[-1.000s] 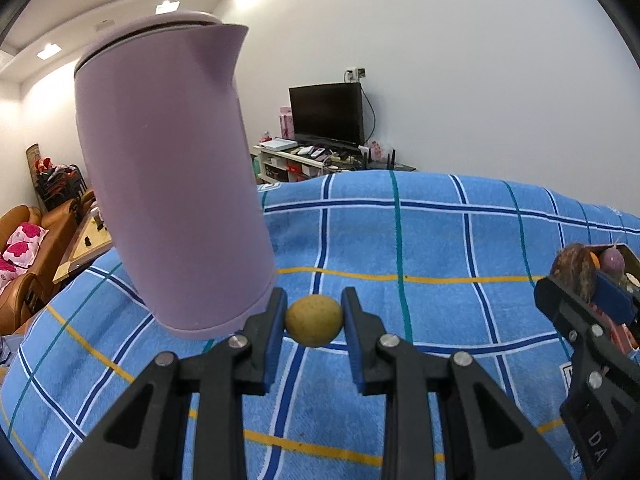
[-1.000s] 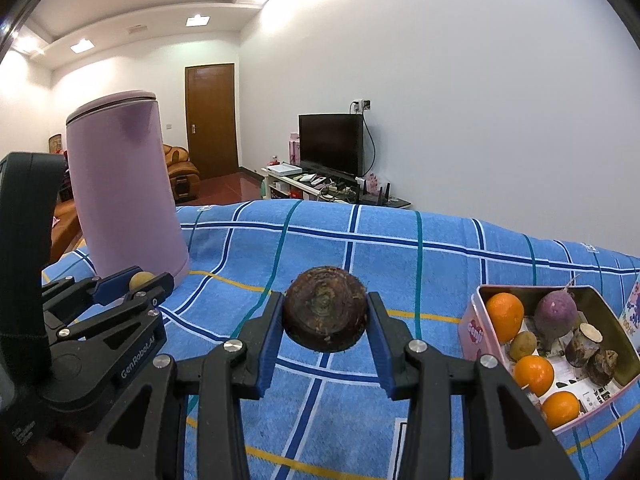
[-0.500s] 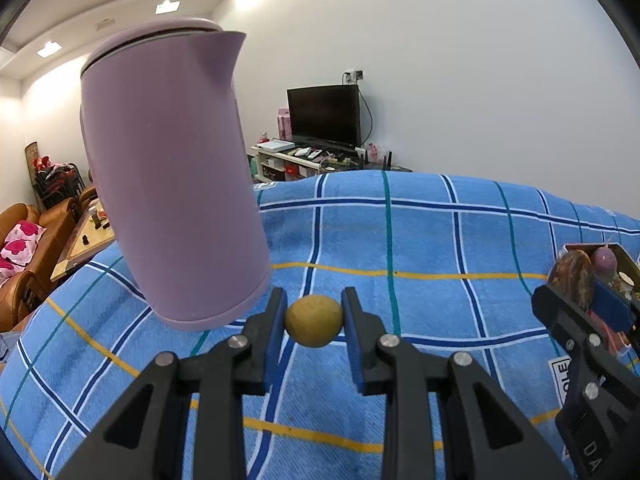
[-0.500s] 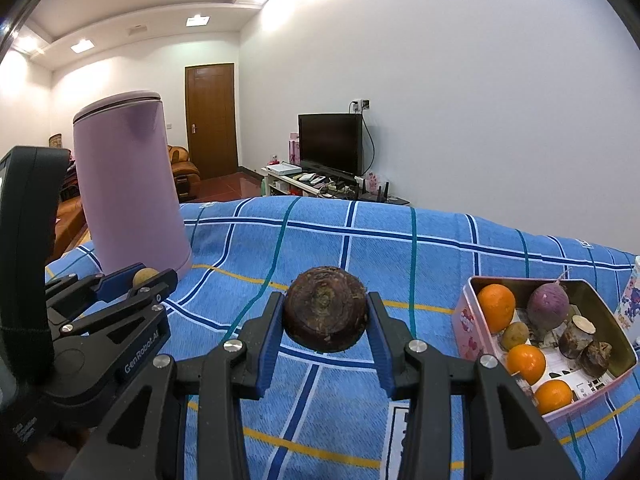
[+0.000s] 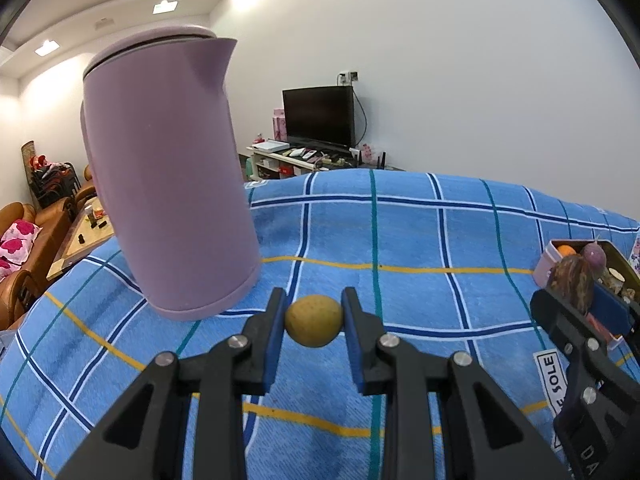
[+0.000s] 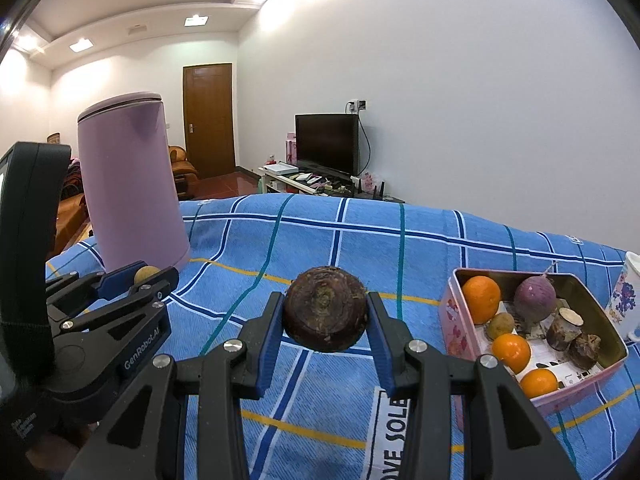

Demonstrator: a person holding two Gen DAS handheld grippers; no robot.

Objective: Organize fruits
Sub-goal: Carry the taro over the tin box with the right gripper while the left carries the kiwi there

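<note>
My left gripper [image 5: 314, 320] is shut on a small yellow-brown fruit [image 5: 314, 321], held above the blue checked cloth [image 5: 400, 232]. It also shows in the right wrist view [image 6: 138, 276] at the left. My right gripper [image 6: 325, 316] is shut on a dark brown round taro [image 6: 325, 314], held above the cloth. It shows in the left wrist view [image 5: 578, 292] at the right edge. A pink tin box [image 6: 452, 312] at the right holds oranges [image 6: 481, 294], a purple round root [image 6: 535, 294] and several other pieces.
A tall lilac kettle [image 5: 168, 184] stands on the cloth at the left, close beside my left gripper. A patterned white cup [image 6: 628, 292] stands right of the tin. A TV stand and sofas lie beyond the table.
Both grippers have shifted a little with their fruits still held. The kettle now sits farther left and lower in the left wrist view, and the tin is closer in the right wrist view.
</note>
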